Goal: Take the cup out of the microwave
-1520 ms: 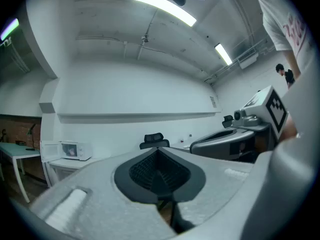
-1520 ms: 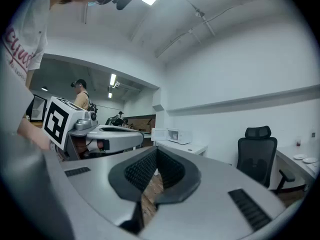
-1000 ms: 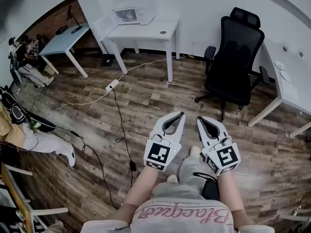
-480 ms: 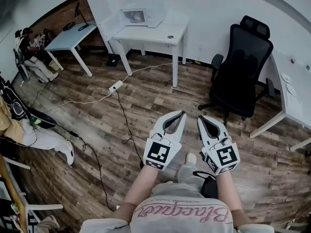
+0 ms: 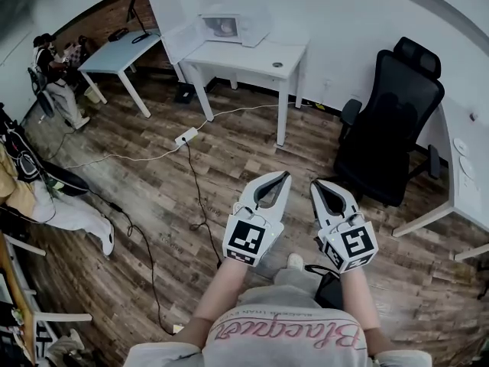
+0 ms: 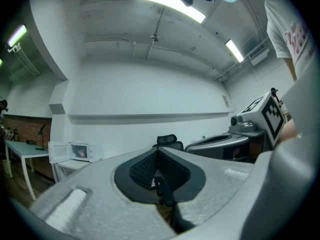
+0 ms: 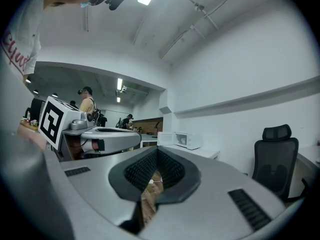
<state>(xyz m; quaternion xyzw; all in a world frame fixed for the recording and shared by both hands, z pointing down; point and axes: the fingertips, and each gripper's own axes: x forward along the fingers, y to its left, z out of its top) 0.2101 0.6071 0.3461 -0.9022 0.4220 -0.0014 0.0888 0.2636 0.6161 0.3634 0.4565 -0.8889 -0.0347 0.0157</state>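
The left tool point(image 5: 286, 177) and right tool point(image 5: 314, 183) are held side by side and level in front of the person. Each has its jaws closed tip to tip with nothing between them, as both gripper views confirm. Below them is bare wooden floor point(image 5: 229, 159), with a black chair point(image 5: 390, 121) off to the right. The microwave point(image 5: 224, 27) sits well apart from the tools, on the far white table point(image 5: 263, 52) against the wall, and its door point(image 6: 58, 152) stands open. A small pinkish shape in its cavity, probably the cup point(image 6: 81, 152), is too small to make out clearly. The step in hand looks like the approach, and no reach has begun. The next move calls for closing the distance to the table and opening one tool's jaws. That tool then goes level into the cavity, clear of the door, to close on the cup.
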